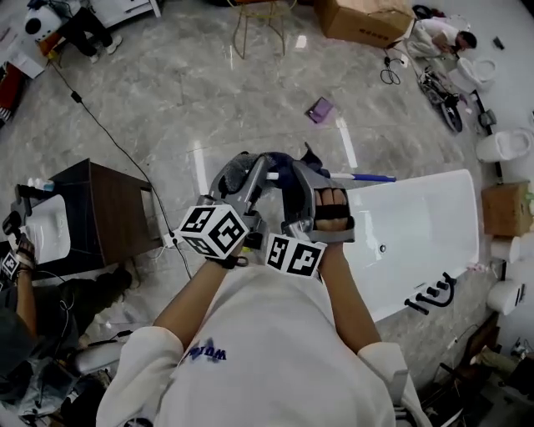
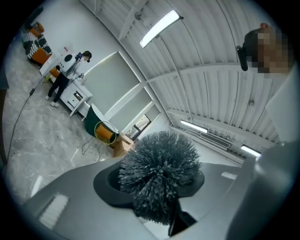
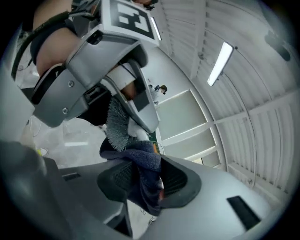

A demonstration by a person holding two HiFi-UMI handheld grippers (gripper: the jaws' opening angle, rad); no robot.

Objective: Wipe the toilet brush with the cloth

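In the left gripper view the toilet brush's grey bristle head (image 2: 159,176) fills the space between the jaws of my left gripper (image 2: 161,192), which is shut on the brush just below the head. In the head view its white and blue handle (image 1: 360,177) sticks out to the right. My right gripper (image 3: 147,180) is shut on a dark blue cloth (image 3: 143,171), whose top edge presses against the bristles (image 3: 117,124). Both grippers, left (image 1: 244,179) and right (image 1: 294,182), are held close together in front of the person's chest.
A white bathtub (image 1: 434,218) lies below and to the right of the grippers. At the left stands a dark cabinet (image 1: 108,208), with a black cable (image 1: 108,138) running across the marble floor. A purple item (image 1: 319,109) and a cardboard box (image 1: 367,18) lie farther back.
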